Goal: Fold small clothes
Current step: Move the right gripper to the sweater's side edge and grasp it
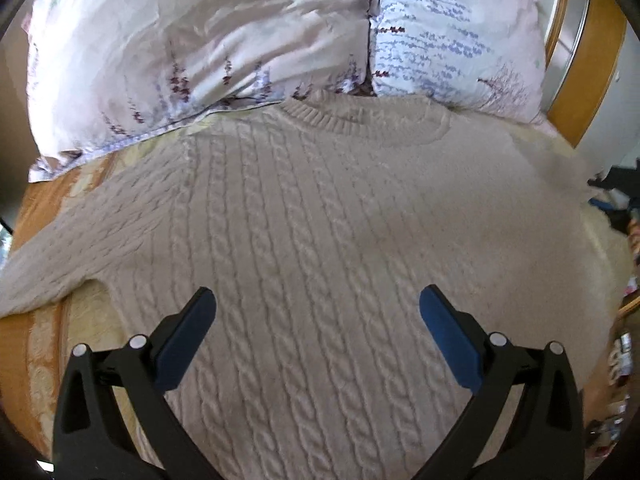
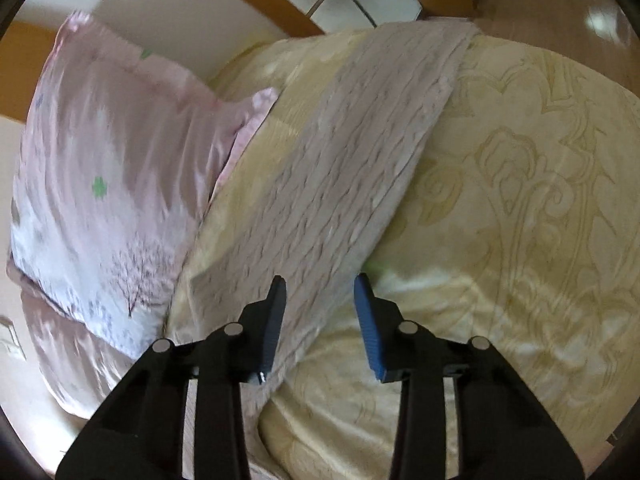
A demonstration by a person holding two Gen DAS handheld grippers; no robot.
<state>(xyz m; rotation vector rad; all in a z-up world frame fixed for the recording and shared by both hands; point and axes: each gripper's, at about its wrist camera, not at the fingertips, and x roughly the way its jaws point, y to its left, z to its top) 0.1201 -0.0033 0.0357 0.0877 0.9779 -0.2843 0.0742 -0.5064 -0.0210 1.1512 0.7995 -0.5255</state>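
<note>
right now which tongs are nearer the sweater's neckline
Left. The left tongs hover open over the sweater body below its neckline; the right tongs straddle a sleeve.

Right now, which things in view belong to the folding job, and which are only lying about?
For the job:
- sweater, spread flat on the bed
- its sleeve, between the right gripper's fingers
- left gripper, open above the sweater

Only lying about:
- pillows
- yellow bedspread
- wooden bed frame
</note>
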